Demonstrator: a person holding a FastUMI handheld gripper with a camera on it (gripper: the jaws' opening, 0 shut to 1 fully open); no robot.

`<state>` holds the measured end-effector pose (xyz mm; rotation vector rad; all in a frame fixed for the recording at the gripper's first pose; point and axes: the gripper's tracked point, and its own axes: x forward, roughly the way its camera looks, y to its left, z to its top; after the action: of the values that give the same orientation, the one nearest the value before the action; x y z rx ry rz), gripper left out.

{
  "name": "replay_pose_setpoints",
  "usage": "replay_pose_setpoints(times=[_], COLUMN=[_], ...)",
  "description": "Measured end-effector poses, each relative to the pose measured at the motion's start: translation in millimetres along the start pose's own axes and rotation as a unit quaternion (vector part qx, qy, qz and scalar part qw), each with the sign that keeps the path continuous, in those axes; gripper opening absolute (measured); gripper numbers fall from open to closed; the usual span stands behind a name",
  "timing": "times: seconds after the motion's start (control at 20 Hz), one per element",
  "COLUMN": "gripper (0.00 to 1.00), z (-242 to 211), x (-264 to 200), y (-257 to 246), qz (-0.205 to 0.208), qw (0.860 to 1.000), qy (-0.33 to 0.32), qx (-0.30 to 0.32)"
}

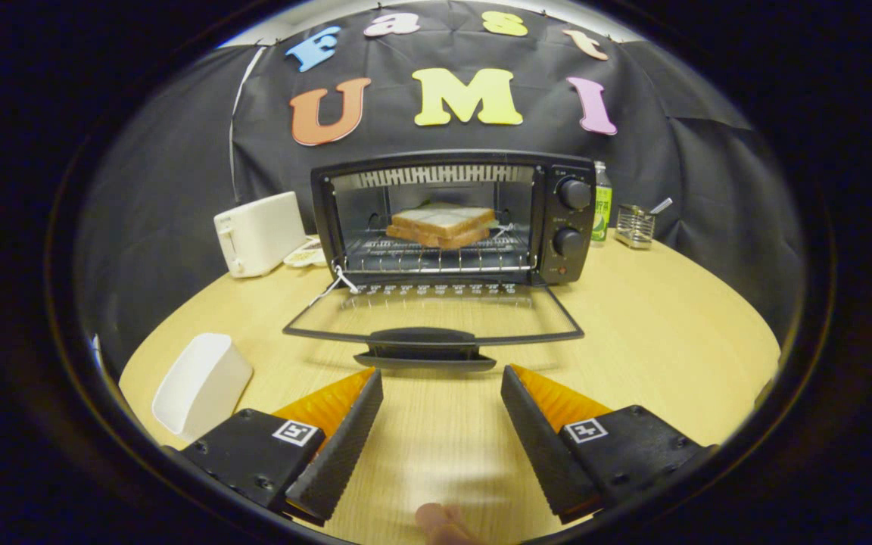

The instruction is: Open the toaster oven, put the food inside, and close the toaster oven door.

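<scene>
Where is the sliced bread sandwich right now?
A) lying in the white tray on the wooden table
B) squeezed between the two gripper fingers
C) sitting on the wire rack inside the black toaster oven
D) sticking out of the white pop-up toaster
C: the sliced bread sandwich sits on the wire rack inside the black toaster oven, whose glass door hangs open, while the gripper is open and empty just short of the door handle.

green btl [601, 203] label print too small to read; claw [442, 380] tags w/ square markers, no text

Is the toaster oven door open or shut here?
Open: the door lies flat ahead of the open tongs, with the sandwich on the rack.
</scene>
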<state>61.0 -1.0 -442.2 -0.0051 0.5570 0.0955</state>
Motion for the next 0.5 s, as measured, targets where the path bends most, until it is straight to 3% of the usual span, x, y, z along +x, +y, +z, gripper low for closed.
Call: replay_pose_setpoints(times=[0.25, 0.5], gripper=[1.00, 1.00], z=[-25, -10], x=[17, 30], y=[5, -1], qz=[-0.018, -0.039], qw=[0.996, 0.996], qy=[0.086, 0.077], qx=[-0.026, 0.010])
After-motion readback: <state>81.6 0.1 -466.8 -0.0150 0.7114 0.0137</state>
